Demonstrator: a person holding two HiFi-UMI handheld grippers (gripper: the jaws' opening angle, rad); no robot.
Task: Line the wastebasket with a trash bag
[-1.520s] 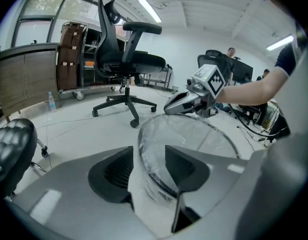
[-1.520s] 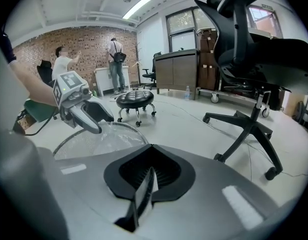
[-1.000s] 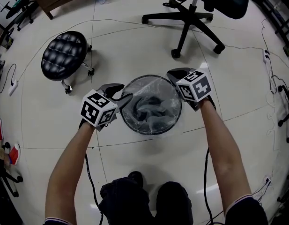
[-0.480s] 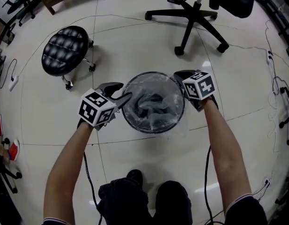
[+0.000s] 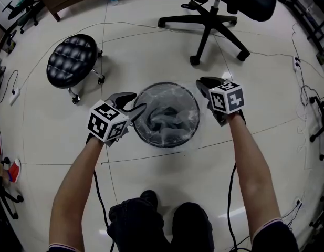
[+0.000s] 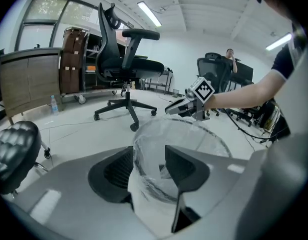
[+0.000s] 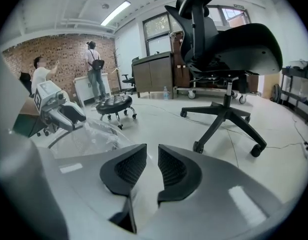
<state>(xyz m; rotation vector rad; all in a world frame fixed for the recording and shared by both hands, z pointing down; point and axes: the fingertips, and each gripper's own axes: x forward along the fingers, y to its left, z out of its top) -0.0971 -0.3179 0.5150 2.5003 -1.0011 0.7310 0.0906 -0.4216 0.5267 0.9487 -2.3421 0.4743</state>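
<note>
Evidently the thin clear plastic trash bag (image 5: 164, 121) was already down inside the round black wire-mesh wastebasket (image 5: 175, 145), its loose middle slumped in grey folds toward the bottom and its mouth spread around the rim. The left gripper (image 5: 139, 102) sat at the wastebasket's left rim with its jaws part-way apart. From its own view the film filled the gap between the pads, so I took it to be pinched on the bag's edge where it folded over the rim. The right gripper (image 5: 204, 85) hung just outside the wastebasket's right rim. Its jaws had just been opening and stood at a narrow gap with nothing between them.

That bag looked almost weightless and limp, the sort of film that holds no shape, clings to itself and slides off smooth pads. It would stretch or tear if dragged hard across the wire, so short, gentle pulls suited it. To my eye the place to take it was the doubled edge at the rim, gathered in a small fold rather than a single layer, and drawn outward and down over the wastebasket's lip. The basket itself seemed light enough to skid on the glossy floor if tugged from one side only
</note>
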